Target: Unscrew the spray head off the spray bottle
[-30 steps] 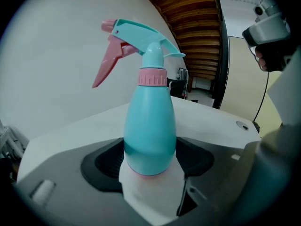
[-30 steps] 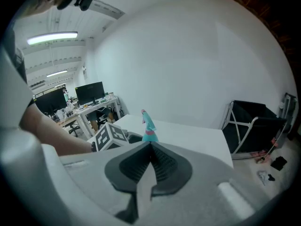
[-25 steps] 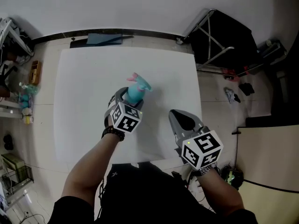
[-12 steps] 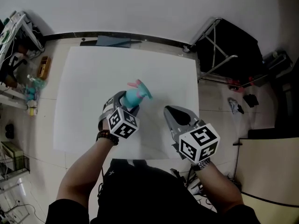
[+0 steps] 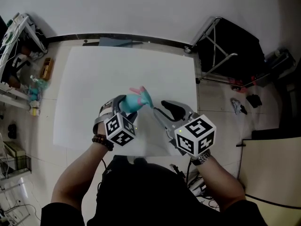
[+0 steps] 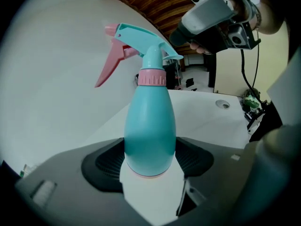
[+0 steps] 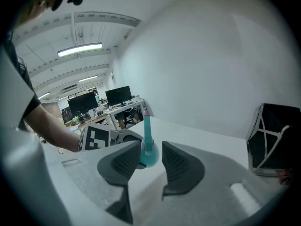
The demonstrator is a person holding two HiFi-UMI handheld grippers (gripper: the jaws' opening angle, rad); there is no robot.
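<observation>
A teal spray bottle (image 5: 133, 102) with a pink collar (image 6: 151, 77), a teal spray head (image 6: 141, 36) and a pink trigger (image 6: 107, 66) is held over the white table (image 5: 89, 74). My left gripper (image 5: 123, 106) is shut on the bottle's lower body (image 6: 149, 126), one pad on each side. My right gripper (image 5: 159, 108) stands just right of the bottle, a little apart from it. Its jaws have just been opening and nothing is between them. In the right gripper view the bottle (image 7: 147, 150) shows beyond the gap of the right gripper (image 7: 151, 161).
A black folding stand (image 5: 230, 41) is on the floor right of the table. Shelves with clutter (image 5: 26, 91) line the left side. Small items (image 5: 237, 105) lie on the floor at right. A dark strip (image 5: 113, 41) lies along the wall behind the table.
The left gripper has drawn the bottle nearer to me, raised it and rolled it. The right gripper's jaws went from shut to parted, and it turned left toward the bottle.
</observation>
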